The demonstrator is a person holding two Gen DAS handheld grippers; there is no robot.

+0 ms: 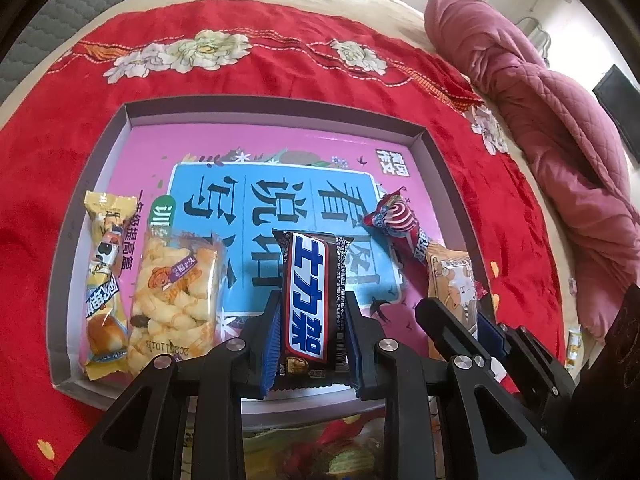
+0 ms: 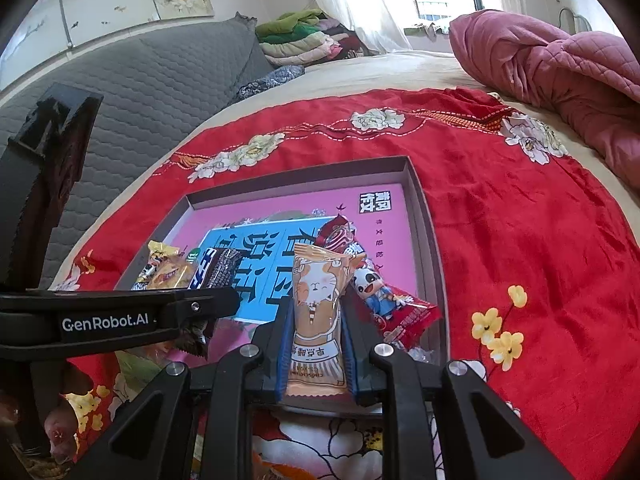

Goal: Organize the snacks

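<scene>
My left gripper [image 1: 310,312] clamps dark brown chocolate bar wrapper [image 1: 310,292]; right gripper [image 2: 316,344] clamps orange cat-print snack pouch [image 2: 316,312]. Both over near edge of shallow pink-floored cardboard tray [image 1: 276,110]. Lower each flat into bare gap beside yellow puffed-snack packet [image 1: 172,300], parallel to row, then release.

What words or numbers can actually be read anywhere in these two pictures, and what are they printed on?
"GenRobot.AI": side of the left gripper.
"士力架": chocolate bar.
"看说写": box lid, upside down.
"2022110": partly readable, clear snack pack.
Orange cat packet and other wrappers: too small or blurred.
</scene>
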